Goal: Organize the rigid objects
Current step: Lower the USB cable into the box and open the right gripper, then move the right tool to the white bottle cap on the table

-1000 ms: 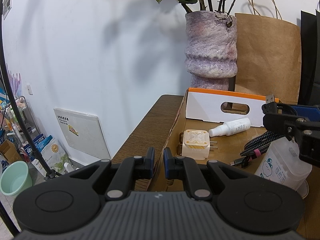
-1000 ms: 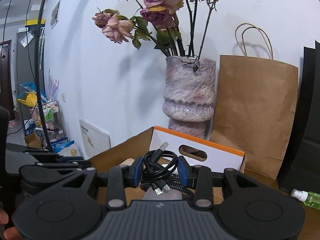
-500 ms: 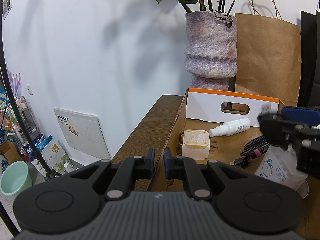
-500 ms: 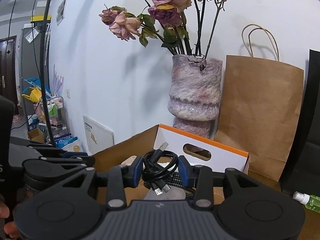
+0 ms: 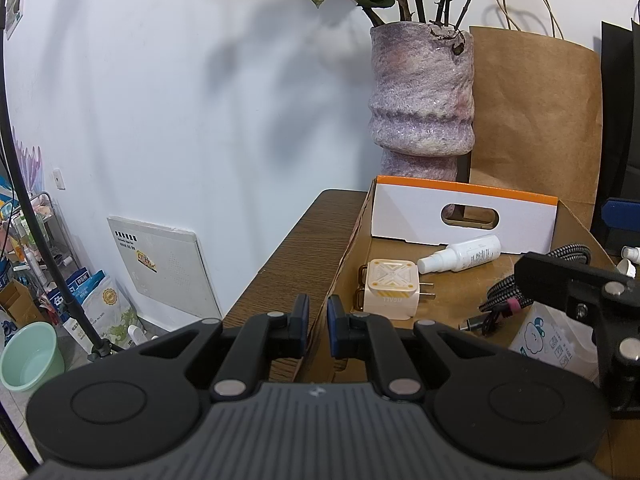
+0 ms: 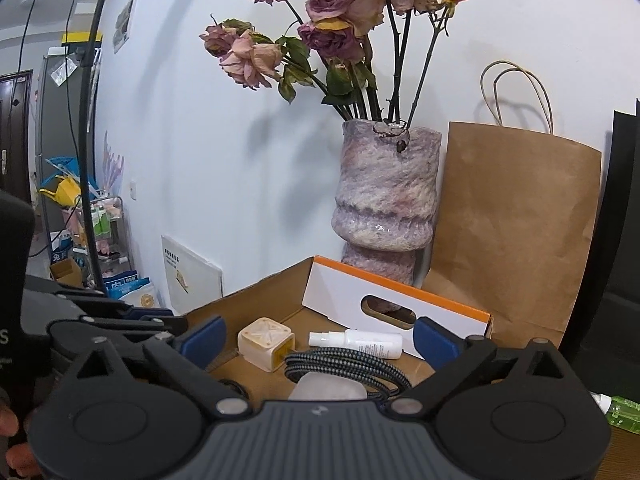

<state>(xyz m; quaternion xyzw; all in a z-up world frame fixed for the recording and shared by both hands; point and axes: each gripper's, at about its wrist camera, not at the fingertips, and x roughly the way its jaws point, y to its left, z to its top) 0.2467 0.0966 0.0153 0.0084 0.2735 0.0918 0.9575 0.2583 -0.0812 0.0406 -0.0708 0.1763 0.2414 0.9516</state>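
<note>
An open cardboard box (image 5: 464,216) (image 6: 396,300) lies on the wooden table (image 5: 288,264). Inside it are a cream charger plug (image 5: 392,290) (image 6: 266,338), a white spray bottle (image 5: 464,254) (image 6: 360,344), a braided cable (image 5: 516,292) (image 6: 344,366) and a translucent white container (image 5: 548,332) (image 6: 328,390). My right gripper (image 6: 318,340) hovers over the box with its jaws opening wide and nothing between them. A bit of black cable (image 6: 232,386) shows low under its left finger. My left gripper (image 5: 316,316) is shut and empty at the box's near left wall.
A mottled purple vase of dried roses (image 5: 420,104) (image 6: 386,188) and a brown paper bag (image 5: 536,120) (image 6: 516,232) stand behind the box. A green bottle (image 6: 620,408) lies right of it. The table's left edge drops to a cluttered floor. A hand (image 6: 8,432) shows at the left.
The right gripper's jaws have sprung apart and the coiled black cable held between them has dropped out of the gap. The left gripper has not moved.
</note>
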